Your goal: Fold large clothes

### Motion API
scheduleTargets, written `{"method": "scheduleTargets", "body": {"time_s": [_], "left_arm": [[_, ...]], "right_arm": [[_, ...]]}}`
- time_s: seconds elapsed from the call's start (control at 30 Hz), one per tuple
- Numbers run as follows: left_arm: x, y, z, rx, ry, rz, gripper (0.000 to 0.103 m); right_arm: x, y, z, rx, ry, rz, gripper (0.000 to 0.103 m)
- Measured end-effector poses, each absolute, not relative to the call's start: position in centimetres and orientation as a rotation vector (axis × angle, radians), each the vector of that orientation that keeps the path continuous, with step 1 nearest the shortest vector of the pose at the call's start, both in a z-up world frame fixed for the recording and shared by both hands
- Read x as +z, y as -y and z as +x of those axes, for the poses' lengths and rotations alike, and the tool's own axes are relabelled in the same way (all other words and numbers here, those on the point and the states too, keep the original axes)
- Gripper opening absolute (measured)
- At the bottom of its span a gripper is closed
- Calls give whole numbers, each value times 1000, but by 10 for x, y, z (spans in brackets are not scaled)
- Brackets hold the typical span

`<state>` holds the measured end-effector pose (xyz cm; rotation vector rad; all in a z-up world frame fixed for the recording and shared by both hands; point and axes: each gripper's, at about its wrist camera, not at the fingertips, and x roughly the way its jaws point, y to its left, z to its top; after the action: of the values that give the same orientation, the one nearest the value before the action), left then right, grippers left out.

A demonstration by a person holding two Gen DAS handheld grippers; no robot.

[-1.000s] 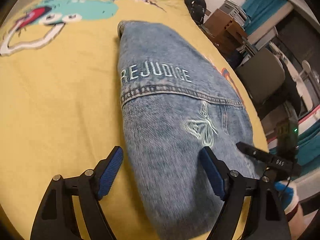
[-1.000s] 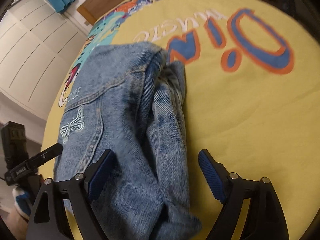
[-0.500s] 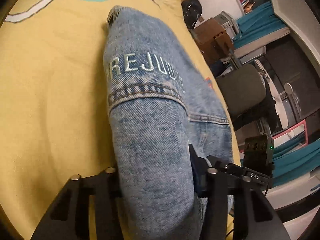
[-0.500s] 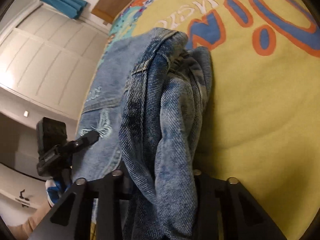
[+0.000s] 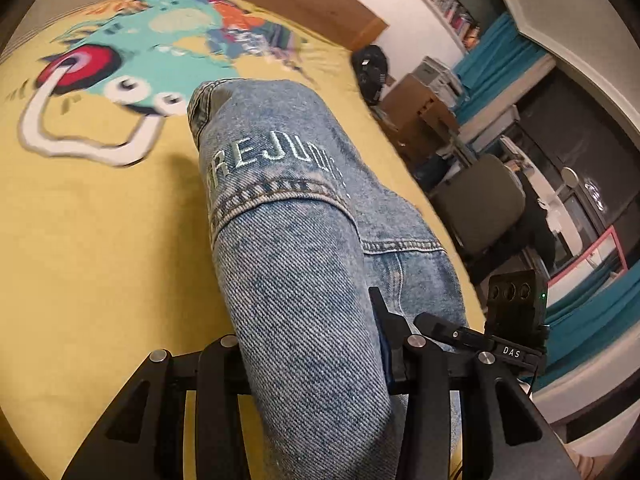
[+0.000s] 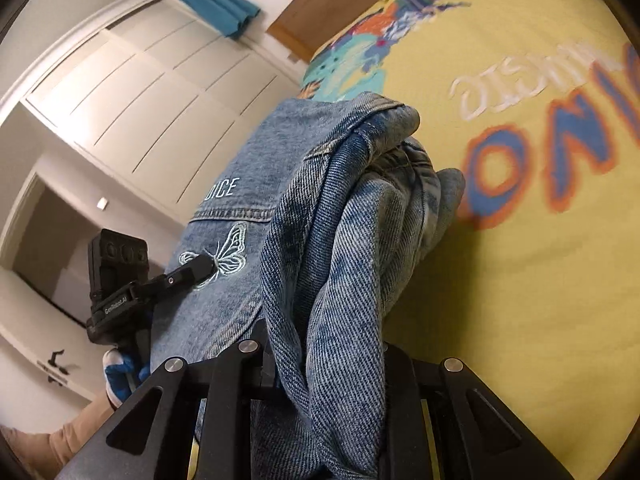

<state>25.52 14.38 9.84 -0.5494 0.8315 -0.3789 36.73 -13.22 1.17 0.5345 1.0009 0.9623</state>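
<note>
The denim jacket (image 5: 304,264) lies on the yellow bedspread (image 5: 100,240), its near edge now raised. A second ago both claws stood wide; now the left gripper (image 5: 316,360) clenches one bunch, and the right gripper (image 6: 324,364) is closing on another, so folding can begin.

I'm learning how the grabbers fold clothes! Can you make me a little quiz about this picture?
1. True or false: the left gripper is clamped on the denim jacket.
2. What picture is stitched on the jacket near the lettering? A) star B) butterfly C) flower
3. Fill in: the jacket lies on a ____ bedspread.

Key: 1 true; the right gripper pinches bunched denim too, its jaws closing. 2 B, the butterfly. 3 yellow.
</note>
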Motion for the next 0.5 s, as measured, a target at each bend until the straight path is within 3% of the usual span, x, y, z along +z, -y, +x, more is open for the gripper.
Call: {"method": "scheduleTargets", "body": {"time_s": [0.2, 0.33, 0.4, 0.5], "left_arm": [[36, -150, 236, -302, -966, -573, 44], [43, -153, 223, -283, -935, -563, 50], [51, -147, 215, -258, -933, -491, 55], [60, -136, 193, -216, -922, -390, 59]], "right_arm": [[-32, 91, 364, 929, -1138, 493, 21], [-41, 104, 362, 893, -1135, 556, 27], [-40, 113, 360, 859, -1129, 543, 37], [-39, 131, 350, 802, -1121, 527, 44]]}}
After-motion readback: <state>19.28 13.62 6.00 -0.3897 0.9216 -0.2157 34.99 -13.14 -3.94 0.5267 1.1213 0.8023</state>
